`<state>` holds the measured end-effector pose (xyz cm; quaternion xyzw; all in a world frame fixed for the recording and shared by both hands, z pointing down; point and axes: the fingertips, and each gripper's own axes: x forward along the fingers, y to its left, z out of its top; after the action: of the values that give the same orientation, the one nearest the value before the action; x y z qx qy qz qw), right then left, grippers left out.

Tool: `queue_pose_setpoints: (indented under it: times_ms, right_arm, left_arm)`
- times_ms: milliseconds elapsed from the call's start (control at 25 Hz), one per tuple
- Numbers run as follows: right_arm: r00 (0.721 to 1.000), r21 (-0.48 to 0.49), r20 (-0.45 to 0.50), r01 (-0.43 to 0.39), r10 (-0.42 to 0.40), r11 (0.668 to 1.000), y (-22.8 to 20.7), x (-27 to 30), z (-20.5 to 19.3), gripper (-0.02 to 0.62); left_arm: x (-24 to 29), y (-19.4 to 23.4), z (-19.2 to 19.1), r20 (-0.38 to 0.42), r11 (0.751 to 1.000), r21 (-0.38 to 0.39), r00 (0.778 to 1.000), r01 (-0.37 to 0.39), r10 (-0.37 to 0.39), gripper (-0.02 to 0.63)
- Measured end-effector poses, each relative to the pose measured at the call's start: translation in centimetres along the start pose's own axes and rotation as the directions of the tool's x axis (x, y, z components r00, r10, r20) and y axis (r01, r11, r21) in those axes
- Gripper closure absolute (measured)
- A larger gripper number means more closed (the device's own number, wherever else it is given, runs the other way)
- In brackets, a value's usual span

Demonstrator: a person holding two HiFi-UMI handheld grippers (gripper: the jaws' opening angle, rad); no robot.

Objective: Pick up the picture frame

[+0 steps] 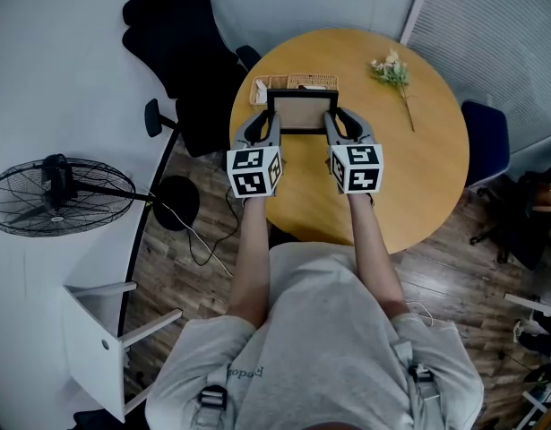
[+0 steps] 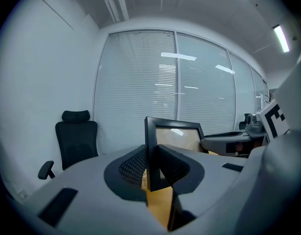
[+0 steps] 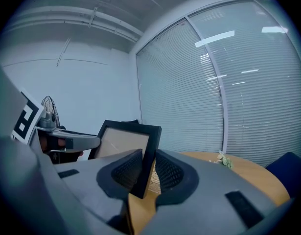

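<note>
The frame [image 1: 302, 115] stands upright on the far half of the round bench [image 1: 418, 177], face toward the person and long axis running left to right, just in front of a wicker basket [image 1: 293, 82]. It lies directly between the two hands. The left gripper [image 1: 262, 119] is on its left side rail and the right gripper [image 1: 342, 116] on its right side rail, level with each other and neither nearer than the other. Each rail runs upright through its jaw gap, so the coming lift looks like a straight upward one with both hands moving together.

The left gripper view shows the left jaws partly open to the rail's thickness, with both pads against the black rail and nothing else between them. The right gripper view shows the right jaws at a similar width on the other rail. There the rail leans across the gap. It is pressed along the inner pad and meets the outer pad only near the top, with a sliver of basket showing lower down, so that hold seems the less square of the two.

Only the head view shows the symmetry of the two holds. Only the gripper views show pad contact. No view settles whether the bottom rail is clear of the bench.
</note>
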<state>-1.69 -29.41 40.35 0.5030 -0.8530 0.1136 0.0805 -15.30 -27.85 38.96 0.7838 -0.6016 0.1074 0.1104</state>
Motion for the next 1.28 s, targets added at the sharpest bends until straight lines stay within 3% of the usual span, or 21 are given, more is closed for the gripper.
queue_pose_setpoints:
  times_ms: [1280]
  right_arm:
    - [0.999, 0.019, 0.028, 0.015, -0.016, 1.0, -1.0, -0.8, -0.2, 0.512]
  left_arm:
    - [0.3, -1.1, -0.6, -0.004, 0.999, -0.002, 0.999, 0.035, -0.035, 0.517]
